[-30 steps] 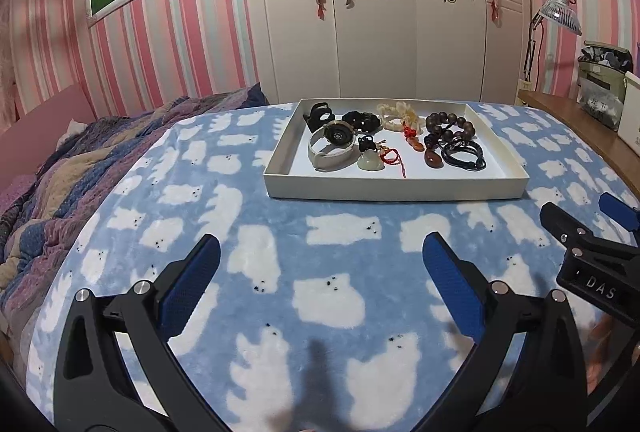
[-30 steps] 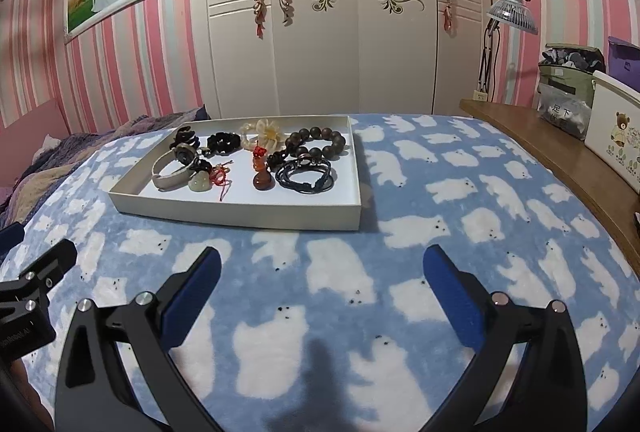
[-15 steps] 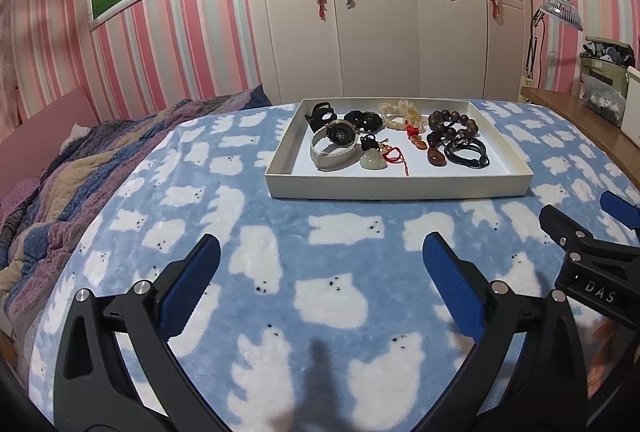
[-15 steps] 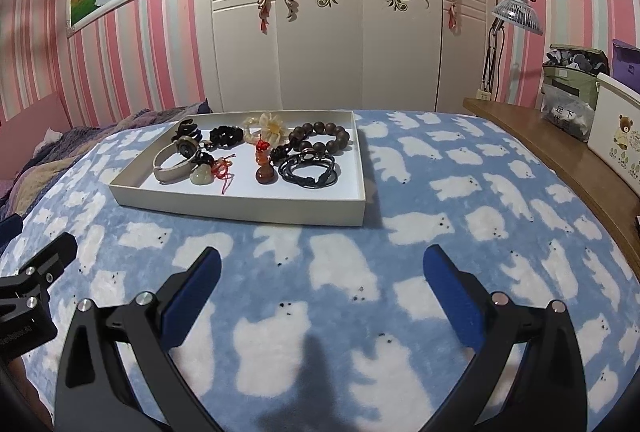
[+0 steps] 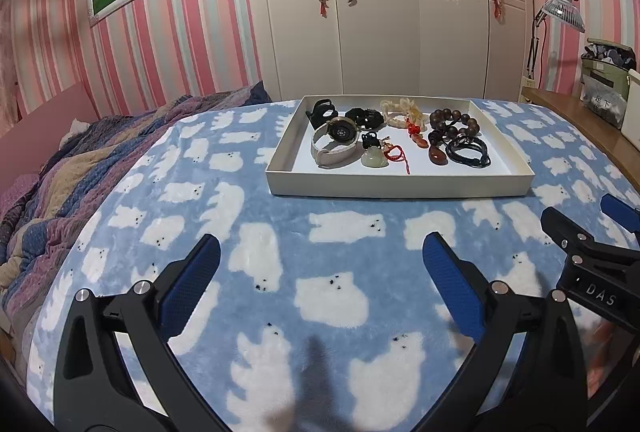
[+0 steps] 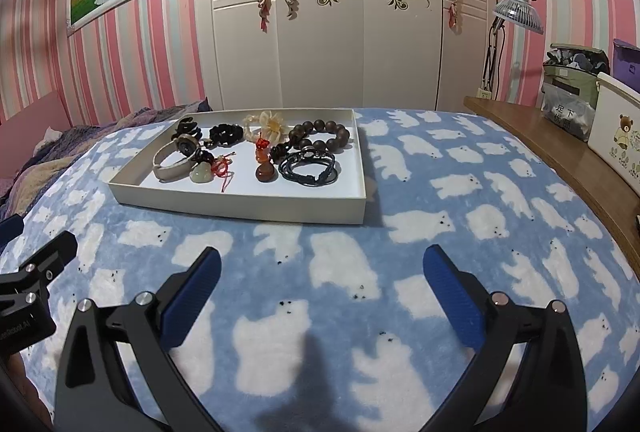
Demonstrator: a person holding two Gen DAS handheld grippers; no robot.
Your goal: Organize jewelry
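1. Shallow white rectangular cardboard tray [image 5: 400,188] sits on the blue fleece bed blanket with white bear print [image 5: 340,296]; all the jewelry lies inside it, crowded toward the tray's far half. Landmark = tray.
2. Left gripper [image 5: 320,264] and right gripper [image 6: 320,268] both hover over the blanket on the near side of the tray, well apart from it. Jaws of both spread wide apart, holding nothing.
3. Risk: tangling. Red knotted cord charm [image 5: 394,154] touches the pale green jade pendant [image 5: 374,159] and the small black charm beside it; lifting one likely drags the others out.
4. Risk: black braided cord bracelets [image 6: 308,166] are stacked and overlap the dark brown wooden bead bracelet [image 6: 320,136]; a pinch could catch two at once.
5. Risk: amber teardrop pendant [image 6: 266,173] looks smooth and rounded, probably slips from flat pads if pinched off-centre.
6. Risk: tray is light and the bedding soft, so pressing down or snagging the near wall may tip or slide it and scatter pieces.
7. Risk: beige-strapped wristwatch with round dark dial [image 5: 336,142] stands curled on its strap; nudging it may roll it onto the black scrunchie [image 5: 364,117] behind.
8. Grippers sit close side by side; reaching for the same spot could make them collide.
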